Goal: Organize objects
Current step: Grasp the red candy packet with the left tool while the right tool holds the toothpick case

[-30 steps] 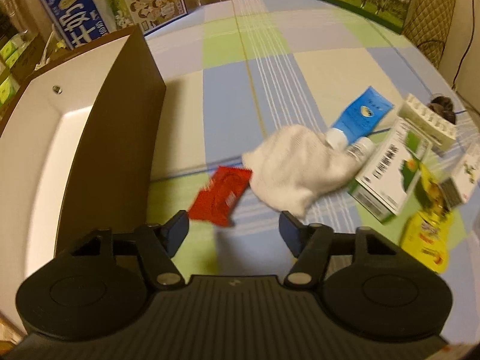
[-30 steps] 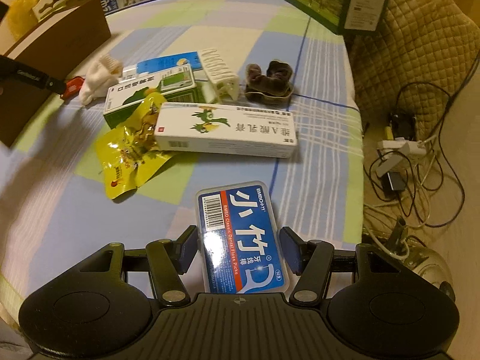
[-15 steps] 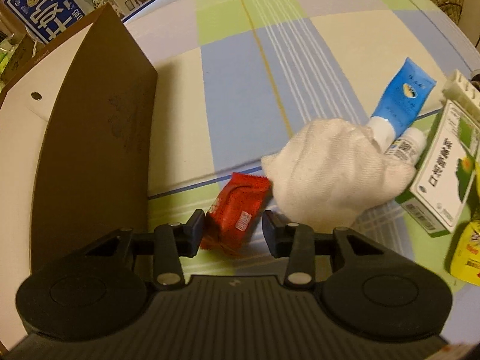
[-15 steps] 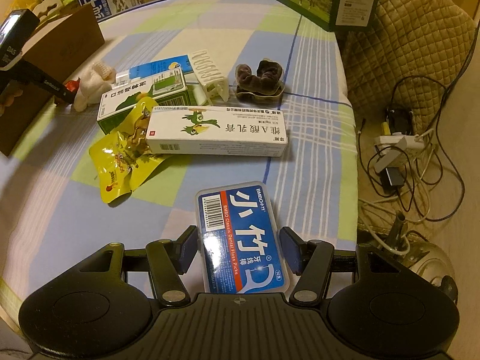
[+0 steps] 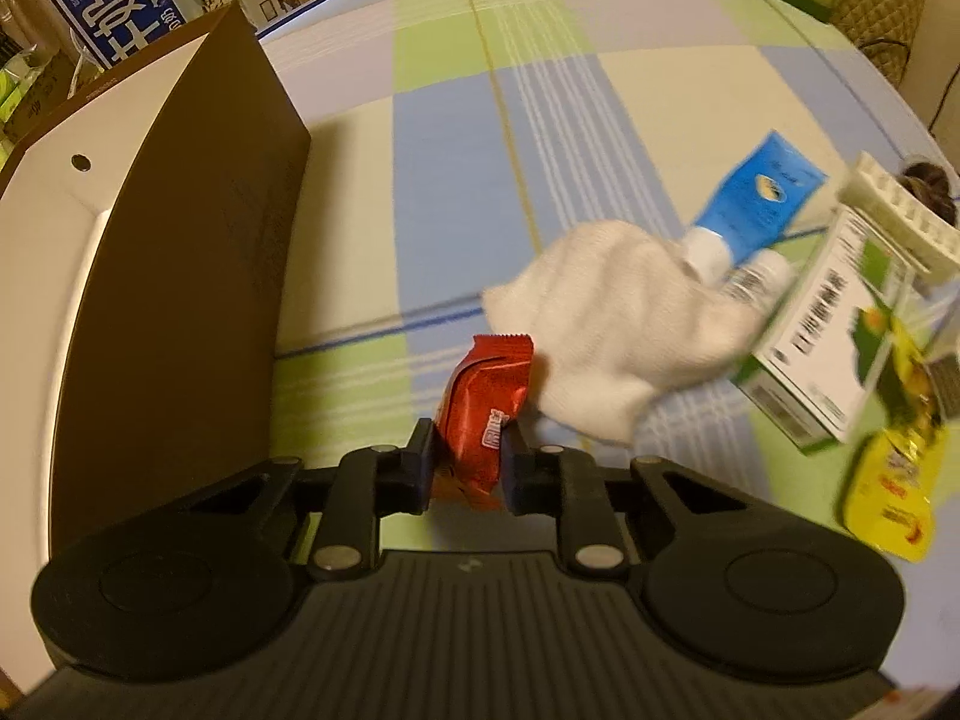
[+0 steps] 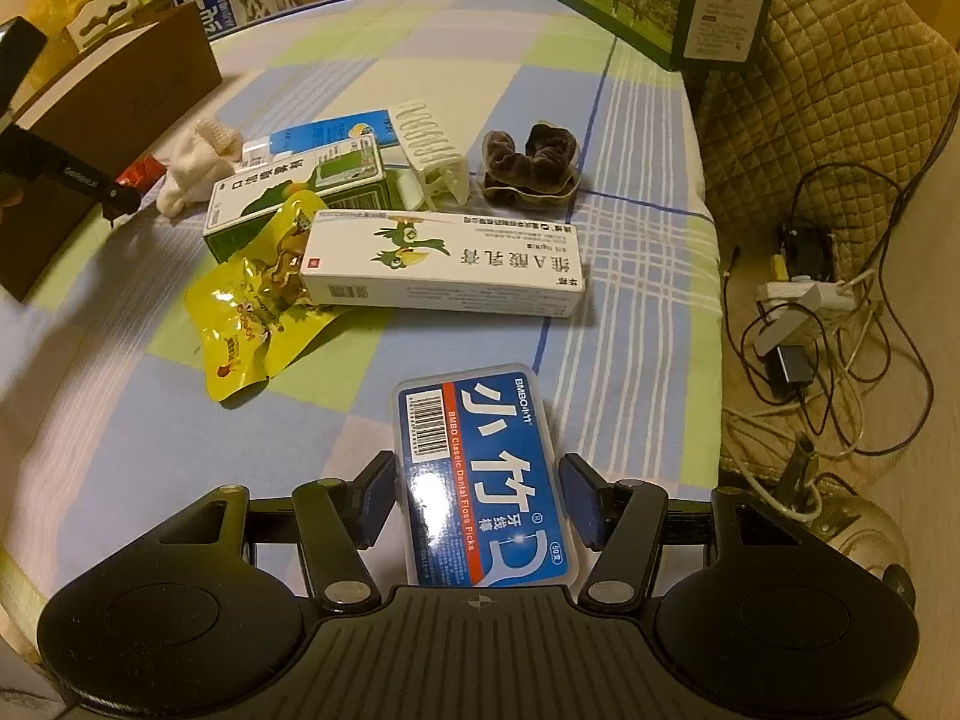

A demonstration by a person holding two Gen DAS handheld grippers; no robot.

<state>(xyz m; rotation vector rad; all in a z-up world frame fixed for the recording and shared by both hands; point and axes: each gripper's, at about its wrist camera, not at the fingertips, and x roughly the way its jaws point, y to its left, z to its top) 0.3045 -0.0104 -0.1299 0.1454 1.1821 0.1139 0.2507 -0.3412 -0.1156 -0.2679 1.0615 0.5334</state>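
My left gripper (image 5: 465,462) has its jaws closing on a red snack packet (image 5: 489,396), and the pads press both of its sides. The packet stands on edge just above the checked tablecloth, beside a white sock (image 5: 612,330). To the left stands an open brown box (image 5: 180,300) with a white inside. My right gripper (image 6: 480,492) is shut on a blue floss-pick box (image 6: 480,468), held over the table's near edge. In the right wrist view the left gripper (image 6: 120,201) and the red packet (image 6: 141,171) show at the far left.
Mid-table lie a blue tube (image 5: 756,198), a green-and-white carton (image 5: 834,330), a long white carton (image 6: 444,264), a yellow pouch (image 6: 252,312), a white hair clip (image 6: 429,144) and a brown scrunchie (image 6: 531,165). Cables and a power strip (image 6: 804,294) lie on the floor right.
The left gripper came down over the red packet and its fingers closed onto it, tipping it up on edge. The right gripper kept still with the floss-pick box.
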